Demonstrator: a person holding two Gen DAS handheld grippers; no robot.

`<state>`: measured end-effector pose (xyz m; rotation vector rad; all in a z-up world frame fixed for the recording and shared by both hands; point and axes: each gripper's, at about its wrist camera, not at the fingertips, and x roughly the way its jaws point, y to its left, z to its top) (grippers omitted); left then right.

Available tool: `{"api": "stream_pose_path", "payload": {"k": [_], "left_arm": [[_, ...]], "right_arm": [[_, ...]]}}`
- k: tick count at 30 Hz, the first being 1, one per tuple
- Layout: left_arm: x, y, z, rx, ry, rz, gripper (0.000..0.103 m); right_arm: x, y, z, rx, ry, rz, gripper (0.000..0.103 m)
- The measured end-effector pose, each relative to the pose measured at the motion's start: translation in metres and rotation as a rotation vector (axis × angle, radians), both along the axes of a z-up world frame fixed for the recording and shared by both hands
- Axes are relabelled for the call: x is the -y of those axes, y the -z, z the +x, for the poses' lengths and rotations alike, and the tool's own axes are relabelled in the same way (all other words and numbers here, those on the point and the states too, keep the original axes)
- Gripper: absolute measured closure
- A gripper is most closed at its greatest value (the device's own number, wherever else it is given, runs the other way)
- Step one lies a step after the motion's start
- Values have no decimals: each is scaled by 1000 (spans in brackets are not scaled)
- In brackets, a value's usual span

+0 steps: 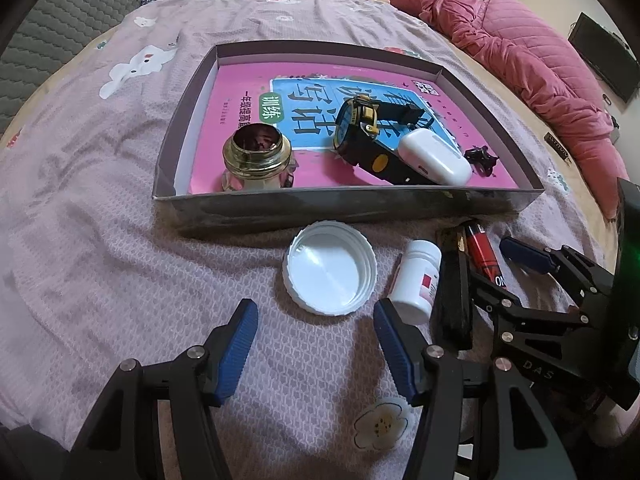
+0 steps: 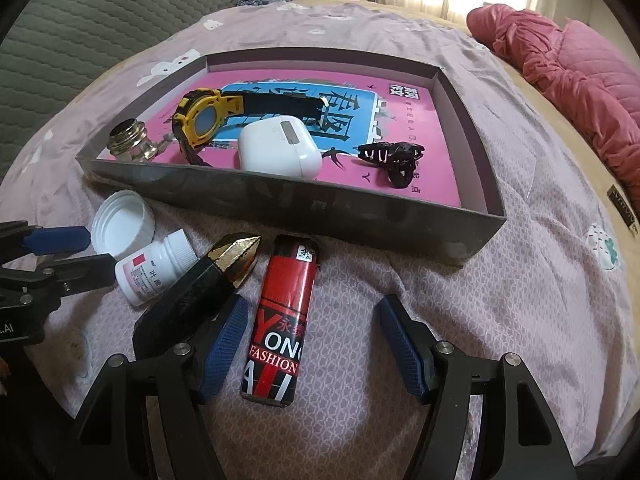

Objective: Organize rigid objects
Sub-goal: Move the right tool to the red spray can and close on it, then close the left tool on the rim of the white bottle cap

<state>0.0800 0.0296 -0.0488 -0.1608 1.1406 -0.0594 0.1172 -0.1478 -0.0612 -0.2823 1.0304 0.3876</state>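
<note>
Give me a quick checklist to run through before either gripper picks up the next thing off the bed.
1. Left gripper open, nothing between its pads: ok.
2. Right gripper open: ok; the red lighter lies between its pads, not clamped.
3. White cap just ahead of the left gripper with bare sheet around it: ok.
4. White pill bottle free to grab: not ok, it lies close beside the black and gold item.
5. Tray has free floor: ok, along its far side.
6. Whether the lighter touches the black and gold item: cannot tell.
</note>
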Motion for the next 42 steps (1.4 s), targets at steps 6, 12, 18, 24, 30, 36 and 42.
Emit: {"api": "stream_pose_path", "payload": {"k": [6, 12, 18, 24, 30, 36, 42], "left_arm": [[1, 3, 5, 3, -2, 2, 43], [3, 5, 10, 5, -2, 3, 40], [5, 7, 15, 8, -2, 6, 37], [5, 9, 19, 11, -3, 4, 35], [8, 11, 22, 14, 0, 11, 34], [12, 14, 25, 18, 5, 31, 34], [15, 15, 28, 19, 6, 53, 34]], "right_arm": [[-1, 0, 1, 0, -4, -3, 33], [-1, 0, 1, 0, -5, -4, 33], [0, 0, 1, 3, -4, -5, 36], [2, -1, 2, 3, -1, -3, 44], [4, -2, 2, 2, -13, -5, 55], [3, -5, 0, -3, -43, -6, 70], [6, -6, 1, -15, -46, 10, 77]]}}
